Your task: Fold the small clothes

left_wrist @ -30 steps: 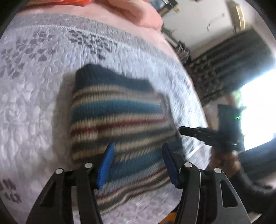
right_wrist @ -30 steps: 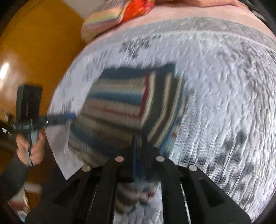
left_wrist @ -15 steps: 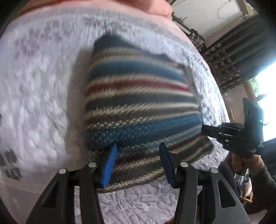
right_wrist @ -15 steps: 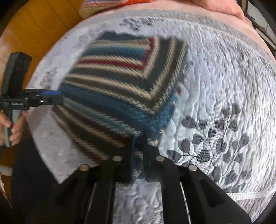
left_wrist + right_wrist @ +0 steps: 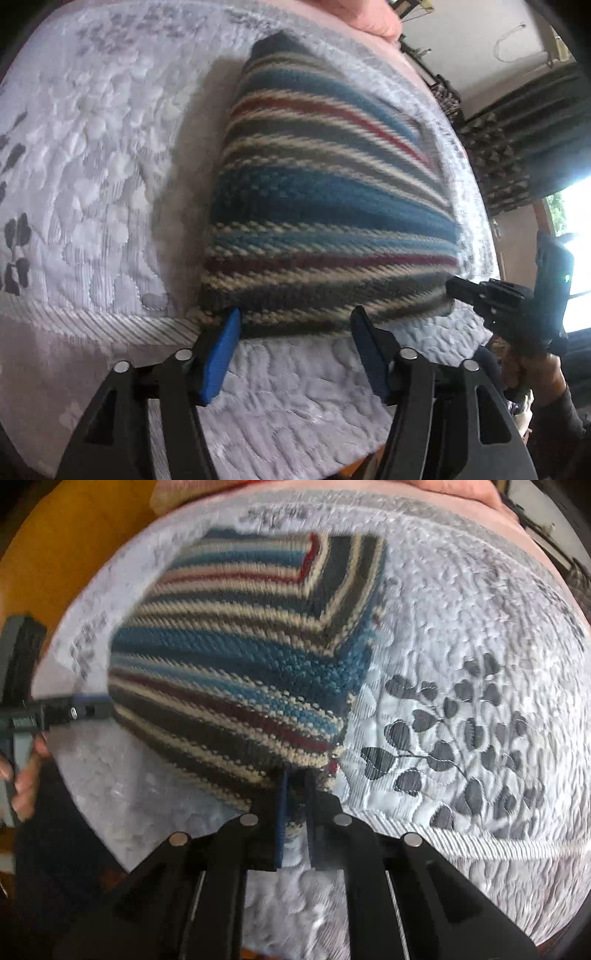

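currently the striped knit garment (image 5: 325, 206) lies folded into a thick block on the quilted bedspread (image 5: 96, 155), near the bed's front edge. the left gripper (image 5: 295, 332) has its jaws spread wide, the blue pads (image 5: 219, 354) just at the near hem and closed on nothing. the right gripper (image 5: 295, 794) has its jaws drawn narrow on the near right corner of the garment, with knit fabric seen between them; the same tool shows in the left view at the block's right corner (image 5: 480, 295).

likely hazards, as judged from this pose:
- only one corner is pinched, so a pull from the right gripper may drag the top layer and skew the fold, since the thick knit looks heavy and loose.
- if the pinch takes only some of the layers, the lower ones may stay behind and the stack would open.
- the block sits close to the edge of the bedspread; a tug toward the person could slide it off.
- the open left gripper may snag the hem when closing.
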### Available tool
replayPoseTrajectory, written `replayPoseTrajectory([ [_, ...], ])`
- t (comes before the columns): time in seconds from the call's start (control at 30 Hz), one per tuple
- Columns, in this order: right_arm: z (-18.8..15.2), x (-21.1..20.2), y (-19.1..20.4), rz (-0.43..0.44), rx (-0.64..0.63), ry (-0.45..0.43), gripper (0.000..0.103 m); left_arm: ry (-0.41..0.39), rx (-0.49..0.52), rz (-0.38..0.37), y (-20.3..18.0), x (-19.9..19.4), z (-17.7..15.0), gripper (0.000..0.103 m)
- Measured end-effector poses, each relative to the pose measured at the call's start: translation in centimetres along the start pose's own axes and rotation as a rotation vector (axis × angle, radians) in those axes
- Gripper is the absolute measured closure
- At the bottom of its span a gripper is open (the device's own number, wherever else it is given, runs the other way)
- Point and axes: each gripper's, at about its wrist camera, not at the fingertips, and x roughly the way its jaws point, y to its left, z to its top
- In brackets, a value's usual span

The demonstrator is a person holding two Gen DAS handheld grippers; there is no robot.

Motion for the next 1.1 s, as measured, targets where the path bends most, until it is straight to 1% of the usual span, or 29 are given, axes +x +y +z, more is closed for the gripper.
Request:
replayPoseTrajectory([
  [0.07,-0.5,-1.9,-0.2,-0.003,0.029,-0.032,0.090,-0.011,0.008,0.003,-0.5,-1.4,-0.9,0.038],
  [0.13,-1.7,-4.2,-0.1,-0.002,0.064,-0.064,0.088,-0.051,0.002,0.068,-1.0,-3.2,-2.3,0.031],
  [0.17,-2.5,-5.2,0.1,-0.006,0.078,-0.074,0.071,-0.076,0.006,0.109,-1.5,-4.3,-3.3,0.028],
  [0.2,-3.2,-6.2,0.5,-0.020,0.092,-0.085,0.041,-0.110,0.022,0.176,-2.6,-5.7,-4.6,0.020],
  [0.23,-4.4,-7.7,1.3,-0.060,0.109,-0.113,0.027,-0.136,0.044,0.238,-3.8,-6.9,-5.7,0.018],
  [0.27,-5.0,-8.7,1.8,-0.087,0.112,-0.137,0.010,-0.168,0.071,0.305,-5.3,-8.1,-6.9,0.018],
  [0.3,-6.3,-10.3,3.1,-0.144,0.111,-0.183,0.009,-0.187,0.090,0.355,-6.1,-8.6,-7.6,0.018],
  [0.33,-7.0,-11.3,4.2,-0.202,0.107,-0.198,0.008,-0.210,0.120,0.421,-7.5,-9.6,-8.9,0.018],
  [0.37,-7.6,-11.9,5.0,-0.243,0.103,-0.204,0.006,-0.225,0.135,0.447,-8.4,-10.2,-9.2,0.017],
  [0.4,-8.1,-12.9,5.9,-0.283,0.102,-0.216,0.005,-0.257,0.144,0.470,-9.6,-12.0,-10.6,0.017],
  [0.43,-8.8,-14.0,6.9,-0.320,0.107,-0.236,0.004,-0.288,0.141,0.472,-10.8,-13.4,-11.6,0.016],
  [0.47,-9.2,-15.1,7.5,-0.346,0.115,-0.245,0.003,-0.307,0.141,0.469,-11.3,-14.9,-12.2,0.016],
  [0.5,-9.6,-16.0,8.2,-0.365,0.123,-0.246,0.003,-0.341,0.152,0.470,-12.5,-16.5,-13.1,0.016],
  [0.53,-9.9,-17.3,9.1,-0.370,0.123,-0.246,0.003,-0.365,0.165,0.476,-13.4,-17.4,-13.4,0.016],
  [0.57,-10.2,-18.2,9.6,-0.354,0.115,-0.251,0.003,-0.388,0.175,0.491,-14.5,-18.8,-14.1,0.016],
  [0.6,-10.5,-19.2,10.1,-0.332,0.106,-0.259,0.003,-0.390,0.174,0.493,-15.2,-19.7,-14.2,0.016],
  [0.73,-11.4,-23.7,11.8,-0.258,0.114,-0.290,0.003,-0.381,0.168,0.414,-17.4,-23.7,-15.3,0.016],
  [0.8,-11.8,-25.8,12.8,-0.264,0.109,-0.314,0.003,-0.367,0.173,0.386,-18.2,-24.9,-15.8,0.016],
  [0.83,-12.0,-26.7,13.2,-0.279,0.101,-0.323,0.003,-0.375,0.167,0.380,-18.6,-25.6,-16.3,0.016],
  [0.9,-12.6,-28.4,14.2,-0.299,0.089,-0.347,0.003,-0.401,0.153,0.394,-19.1,-26.6,-16.9,0.016],
  [0.97,-13.1,-29.5,14.9,-0.307,0.088,-0.358,0.003,-0.414,0.160,0.408,-19.9,-27.2,-17.6,0.016],
  [1.1,-14.1,-31.0,16.0,-0.329,0.084,-0.383,0.003,-0.414,0.192,0.401,-21.1,-27.2,-18.5,0.016],
])
